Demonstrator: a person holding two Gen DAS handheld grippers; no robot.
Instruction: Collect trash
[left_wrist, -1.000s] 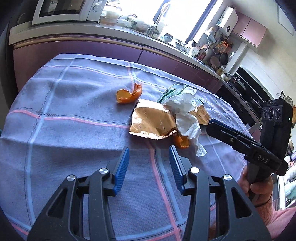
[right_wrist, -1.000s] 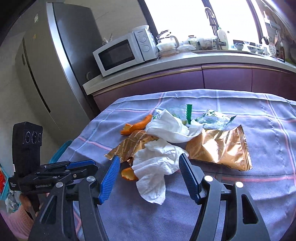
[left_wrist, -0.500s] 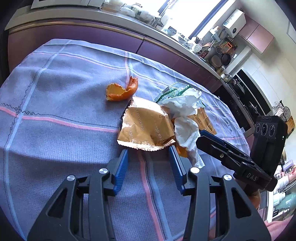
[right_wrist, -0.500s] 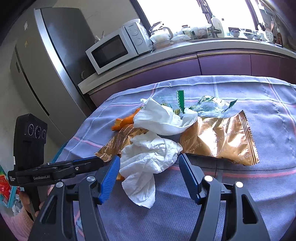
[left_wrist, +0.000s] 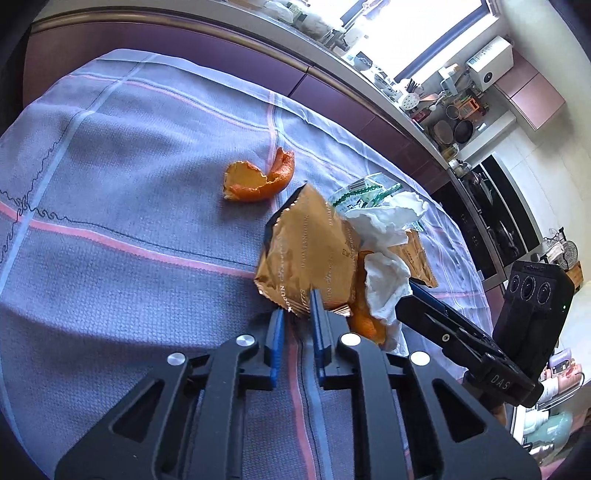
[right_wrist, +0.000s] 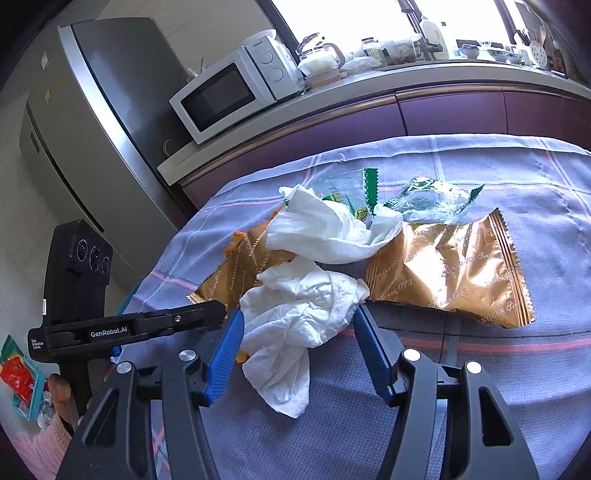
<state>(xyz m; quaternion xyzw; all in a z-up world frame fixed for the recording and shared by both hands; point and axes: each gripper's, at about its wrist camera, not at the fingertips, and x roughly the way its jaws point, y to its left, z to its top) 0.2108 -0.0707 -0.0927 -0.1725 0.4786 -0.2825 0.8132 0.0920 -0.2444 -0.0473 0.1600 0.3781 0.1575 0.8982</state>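
Note:
A pile of trash lies on the lilac checked tablecloth (left_wrist: 110, 177). My left gripper (left_wrist: 297, 314) is shut on the near edge of a gold snack wrapper (left_wrist: 306, 254), which tilts up. My right gripper (right_wrist: 299, 317) is open, its blue pads either side of a crumpled white tissue (right_wrist: 295, 306); it also shows in the left wrist view (left_wrist: 384, 280). A second tissue (right_wrist: 325, 229), a second gold wrapper (right_wrist: 443, 266) and green-edged clear wrappers (right_wrist: 428, 199) lie behind. An orange peel (left_wrist: 258, 181) lies apart, another peel (left_wrist: 365, 321) sits under the tissue.
A purple counter (right_wrist: 406, 107) with a white microwave (right_wrist: 229, 92) runs behind the table. A steel fridge (right_wrist: 96, 122) stands at the left. A teal bin with red contents (right_wrist: 22, 384) sits on the floor below the table's left edge.
My left gripper moved forward and closed on the near edge of the gold wrapper, lifting it. My right gripper moved closer around the white tissue and stays open.

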